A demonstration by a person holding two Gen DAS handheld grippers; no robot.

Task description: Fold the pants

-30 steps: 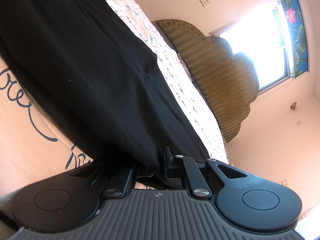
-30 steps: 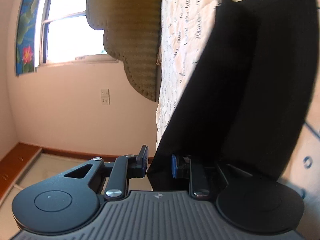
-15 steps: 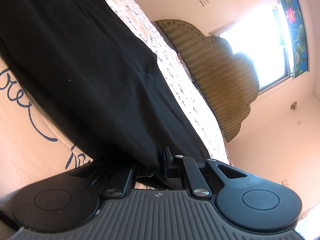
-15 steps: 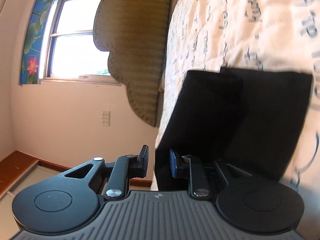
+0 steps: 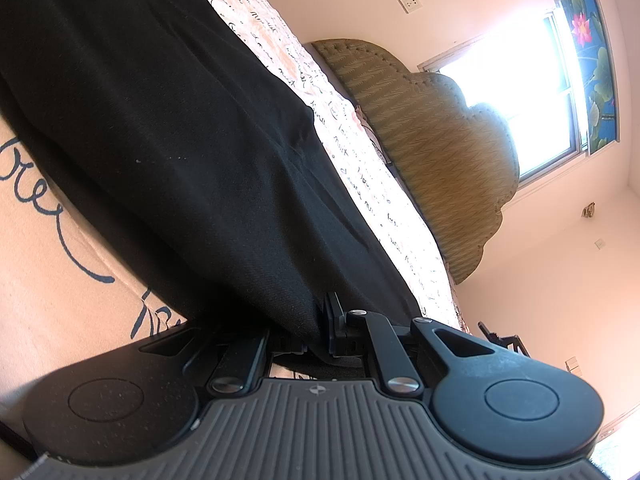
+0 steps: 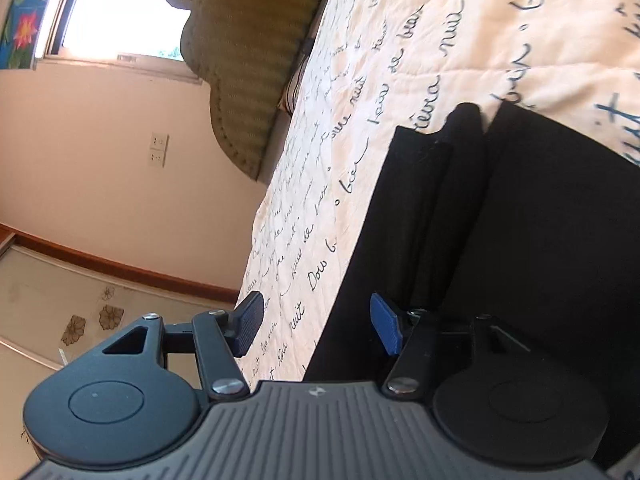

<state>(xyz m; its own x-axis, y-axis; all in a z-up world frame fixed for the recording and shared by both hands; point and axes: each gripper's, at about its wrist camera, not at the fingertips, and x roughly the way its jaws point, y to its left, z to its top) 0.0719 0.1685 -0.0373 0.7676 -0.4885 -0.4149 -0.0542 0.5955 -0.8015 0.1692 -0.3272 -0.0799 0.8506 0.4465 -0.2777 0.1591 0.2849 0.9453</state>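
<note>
Black pants lie across the script-printed bedspread. In the left wrist view my left gripper is shut on the pants' near edge, and dark cloth hides its left finger. In the right wrist view the pants lie folded flat, two layers showing at the far edge. My right gripper is opening. Its blue pads stand apart and press on nothing. The pants' left edge and some bedspread lie between the jaws, and the right pad hangs over the cloth.
A woven olive headboard stands at the bed's far end under a bright window. The bed's side edge drops to a tiled floor with a wooden skirting. Wall sockets sit on the pink wall.
The right gripper's jaws have spread wide and let go of the pants' edge, and that hand has rolled and shifted. The fold now lies flat on the bed. The left gripper has kept still.
</note>
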